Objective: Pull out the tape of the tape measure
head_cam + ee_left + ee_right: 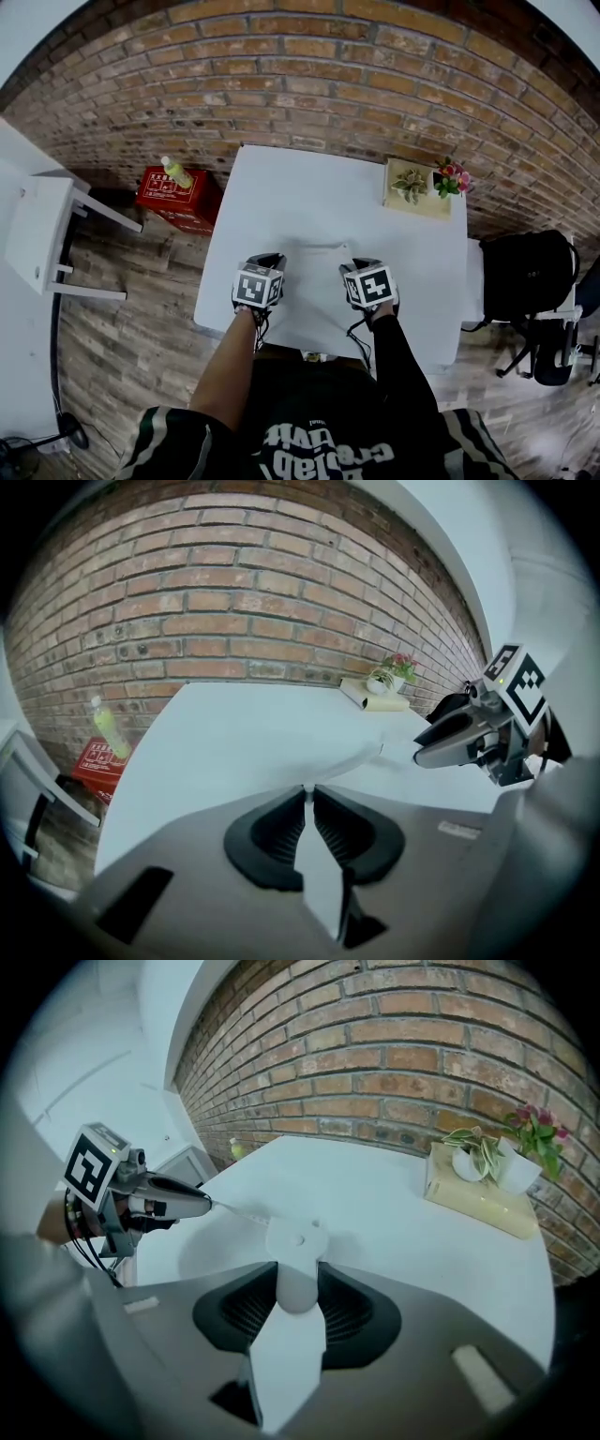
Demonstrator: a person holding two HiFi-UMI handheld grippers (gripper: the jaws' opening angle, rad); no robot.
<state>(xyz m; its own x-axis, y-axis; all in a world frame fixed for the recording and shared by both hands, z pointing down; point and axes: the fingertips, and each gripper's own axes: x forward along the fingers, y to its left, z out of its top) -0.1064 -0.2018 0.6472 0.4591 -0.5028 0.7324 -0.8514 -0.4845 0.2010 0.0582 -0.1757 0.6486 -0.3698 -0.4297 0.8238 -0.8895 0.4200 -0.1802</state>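
Note:
A small round white tape measure case (296, 1237) sits between the pads of my right gripper (298, 1279), which is shut on it. A thin white tape (234, 1211) runs from the case leftward to the tips of my left gripper (202, 1206). In the left gripper view the left gripper (308, 794) is shut on the tape's end, a thin strip (307, 787) between the nearly touching pads. The right gripper (450, 738) shows at that view's right. Both grippers (270, 260) (361, 266) hover over the near half of the white table (309, 197), a short way apart.
A small potted plant on a yellow block (417, 187) and flowers (450, 178) stand at the table's far right corner. On the floor are a red box with a bottle (178, 197), a white stand (42, 234) and a black bag (525, 277). A brick wall is behind.

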